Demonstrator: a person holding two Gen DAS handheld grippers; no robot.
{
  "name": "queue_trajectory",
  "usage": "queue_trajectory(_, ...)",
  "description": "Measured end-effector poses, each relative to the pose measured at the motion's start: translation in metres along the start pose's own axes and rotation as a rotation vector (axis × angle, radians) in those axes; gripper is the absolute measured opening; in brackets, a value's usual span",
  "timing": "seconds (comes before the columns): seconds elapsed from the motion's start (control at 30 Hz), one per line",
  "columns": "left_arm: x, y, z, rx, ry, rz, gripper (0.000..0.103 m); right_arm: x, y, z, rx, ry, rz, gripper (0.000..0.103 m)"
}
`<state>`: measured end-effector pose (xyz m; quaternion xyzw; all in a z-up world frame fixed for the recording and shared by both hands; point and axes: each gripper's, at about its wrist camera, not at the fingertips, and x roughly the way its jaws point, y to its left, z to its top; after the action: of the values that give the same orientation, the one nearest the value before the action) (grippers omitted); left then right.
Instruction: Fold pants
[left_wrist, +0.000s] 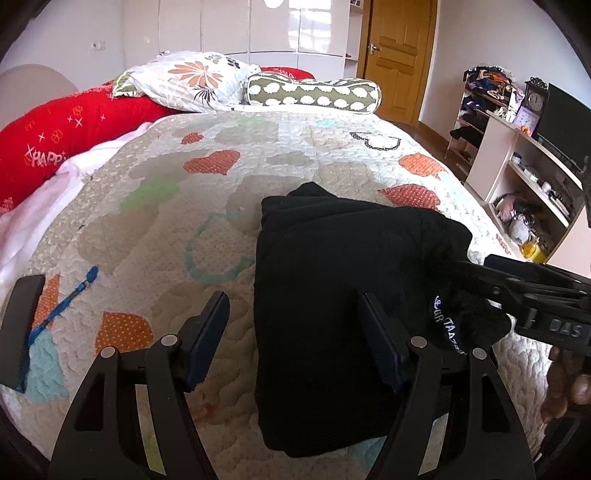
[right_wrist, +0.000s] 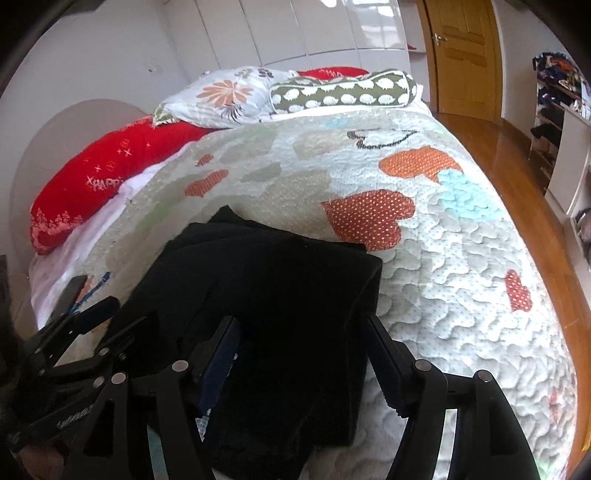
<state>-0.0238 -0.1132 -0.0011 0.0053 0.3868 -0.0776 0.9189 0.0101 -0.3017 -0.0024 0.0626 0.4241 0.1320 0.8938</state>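
The black pants (left_wrist: 332, 280) lie folded into a thick rectangle on the heart-patterned quilt (left_wrist: 177, 229). My left gripper (left_wrist: 295, 328) is open and hovers low over the stack's left edge, with one finger above the quilt and the other above the cloth. The right gripper (left_wrist: 476, 269) reaches in from the right by the lettered waistband (left_wrist: 443, 325). In the right wrist view, my right gripper (right_wrist: 303, 354) is open and straddles the right edge of the pants (right_wrist: 280, 288). The cloth lies flat under its fingers and the pads are not pressing on it. The left gripper (right_wrist: 122, 314) shows at the lower left.
Pillows and a red bolster (left_wrist: 62, 133) line the far side of the bed. A dark flat object (left_wrist: 22, 325) and a blue lanyard (left_wrist: 66, 299) lie on the quilt at left. Shelves (left_wrist: 524, 173) and a wood floor (right_wrist: 517, 158) flank the bed's right side.
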Motion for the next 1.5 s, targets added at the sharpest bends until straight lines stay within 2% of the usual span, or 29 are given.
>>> queue_trajectory(0.17, -0.007, 0.007, 0.003, -0.02, -0.007, -0.032, 0.072, -0.016, -0.01, -0.008, 0.035, -0.01, 0.055, 0.067)
queue_trajectory(0.43, -0.001, 0.046, 0.007, -0.123, 0.041, -0.165, 0.072, 0.0, -0.033, -0.028, 0.092, 0.042, 0.189, 0.071)
queue_trajectory(0.53, 0.01, 0.059, 0.006, -0.166, 0.073, -0.225, 0.073, 0.01, -0.037, -0.029, 0.115, 0.034, 0.269, 0.077)
queue_trajectory(0.63, 0.023, 0.063, 0.007, -0.218, 0.098, -0.289, 0.08, 0.023, -0.033, -0.025, 0.111, 0.029, 0.306, 0.079)
queue_trajectory(0.73, 0.043, 0.055, 0.006, -0.229, 0.159, -0.337, 0.081, 0.036, -0.03, -0.019, 0.116, 0.015, 0.336, 0.081)
queue_trajectory(0.77, 0.047, 0.053, 0.006, -0.232, 0.165, -0.342, 0.086, 0.04, -0.029, -0.016, 0.12, 0.014, 0.345, 0.081)
queue_trajectory(0.83, 0.05, 0.044, 0.006, -0.22, 0.145, -0.34, 0.087, 0.046, -0.026, -0.01, 0.128, 0.007, 0.368, 0.075)
queue_trajectory(0.87, 0.051, 0.041, 0.006, -0.205, 0.143, -0.338, 0.087, 0.048, -0.026, -0.008, 0.13, 0.005, 0.373, 0.061)
queue_trajectory(0.9, 0.051, 0.036, 0.008, -0.187, 0.145, -0.338, 0.087, 0.051, -0.026, -0.007, 0.133, 0.005, 0.365, 0.052)
queue_trajectory(0.93, 0.051, 0.034, 0.008, -0.178, 0.14, -0.348, 0.074, 0.054, -0.026, -0.006, 0.142, 0.004, 0.362, 0.048)
queue_trajectory(0.97, 0.05, 0.033, 0.009, -0.169, 0.139, -0.374, 0.057, 0.055, -0.027, -0.005, 0.156, 0.0, 0.371, 0.04)
queue_trajectory(1.0, 0.048, 0.031, 0.012, -0.162, 0.134, -0.38, 0.056, 0.055, -0.028, -0.004, 0.165, -0.004, 0.38, 0.037)
queue_trajectory(1.07, 0.042, 0.027, 0.018, -0.131, 0.111, -0.366, 0.039, 0.05, -0.025, 0.001, 0.16, -0.02, 0.396, 0.034)
queue_trajectory(1.2, 0.03, 0.028, 0.04, -0.097, 0.051, -0.354, 0.036, 0.039, -0.022, 0.016, 0.144, -0.065, 0.424, 0.03)
queue_trajectory(1.33, 0.023, 0.033, 0.072, -0.07, -0.007, -0.332, 0.036, 0.031, -0.014, 0.047, 0.123, -0.12, 0.434, 0.03)
queue_trajectory(1.5, 0.035, 0.044, 0.098, -0.069, -0.026, -0.3, 0.036, 0.036, -0.004, 0.081, 0.087, -0.153, 0.419, 0.03)
